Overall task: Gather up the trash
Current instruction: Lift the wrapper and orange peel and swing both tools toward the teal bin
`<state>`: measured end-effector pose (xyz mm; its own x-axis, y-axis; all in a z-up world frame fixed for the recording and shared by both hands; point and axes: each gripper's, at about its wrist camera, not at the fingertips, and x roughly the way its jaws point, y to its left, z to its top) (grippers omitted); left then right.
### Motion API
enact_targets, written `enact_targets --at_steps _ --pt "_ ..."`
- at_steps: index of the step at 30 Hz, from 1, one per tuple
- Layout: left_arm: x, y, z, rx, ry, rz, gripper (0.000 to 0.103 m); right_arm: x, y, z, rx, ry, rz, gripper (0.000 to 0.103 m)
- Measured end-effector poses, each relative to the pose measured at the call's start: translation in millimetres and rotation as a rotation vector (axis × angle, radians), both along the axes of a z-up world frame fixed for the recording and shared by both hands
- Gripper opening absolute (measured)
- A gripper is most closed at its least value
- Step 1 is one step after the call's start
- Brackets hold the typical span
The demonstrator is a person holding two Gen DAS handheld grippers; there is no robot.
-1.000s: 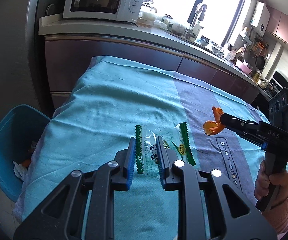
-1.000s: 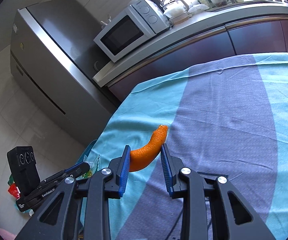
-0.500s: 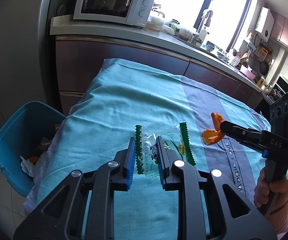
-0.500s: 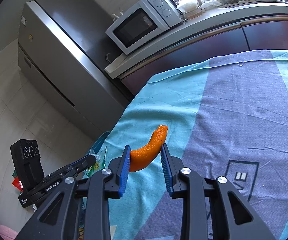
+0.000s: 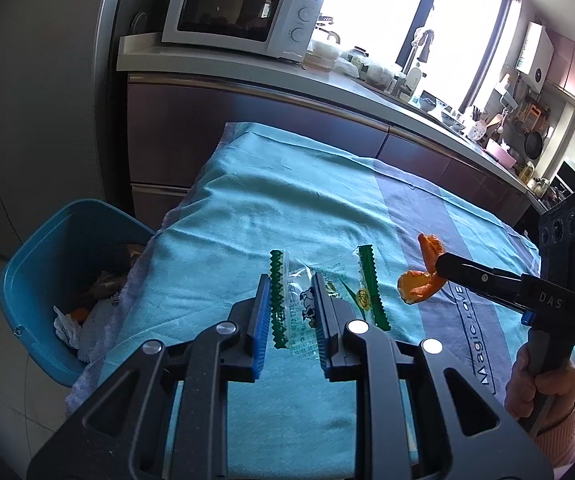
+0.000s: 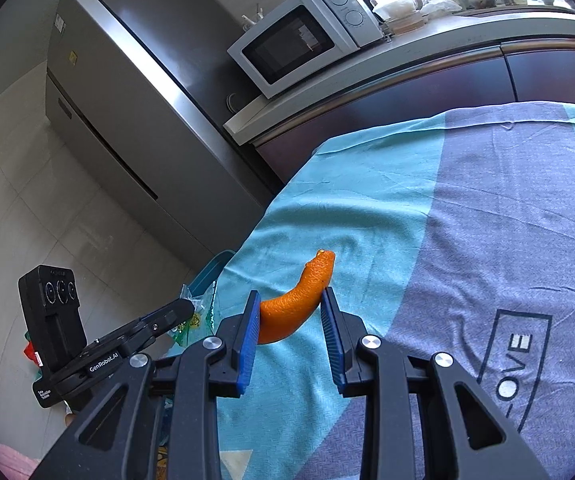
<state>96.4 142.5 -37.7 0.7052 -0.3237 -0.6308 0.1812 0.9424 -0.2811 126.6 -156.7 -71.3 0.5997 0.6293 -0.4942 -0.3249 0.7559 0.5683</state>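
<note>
My left gripper (image 5: 290, 298) is shut on a clear plastic wrapper with green zigzag edges (image 5: 299, 304) and holds it above the teal-covered table (image 5: 287, 208). My right gripper (image 6: 289, 310) is shut on a curved orange peel (image 6: 299, 300), held above the cloth; the peel also shows in the left wrist view (image 5: 421, 284). A blue trash bin (image 5: 43, 264) with trash inside stands on the floor off the table's left end; its rim shows in the right wrist view (image 6: 211, 272). The left gripper (image 6: 185, 308) with the wrapper shows at the left of the right wrist view.
A kitchen counter (image 5: 247, 76) with a white microwave (image 5: 243, 16) runs behind the table. A steel fridge (image 6: 127, 120) stands left of the counter. The cloth has a grey-purple band with printed letters (image 6: 515, 344). Tiled floor (image 6: 27, 200) lies left of the table.
Both grippers have moved left toward the table's end with their loads; the blue bin shows more fully in the left wrist view. Both grips are unchanged.
</note>
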Motion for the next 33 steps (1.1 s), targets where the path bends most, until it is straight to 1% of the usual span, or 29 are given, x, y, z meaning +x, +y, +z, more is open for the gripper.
enact_targets --at_steps 33 --pt "-15 32 10 0.007 -0.021 0.084 0.021 1 44 8 -0.009 -0.025 0.083 0.029"
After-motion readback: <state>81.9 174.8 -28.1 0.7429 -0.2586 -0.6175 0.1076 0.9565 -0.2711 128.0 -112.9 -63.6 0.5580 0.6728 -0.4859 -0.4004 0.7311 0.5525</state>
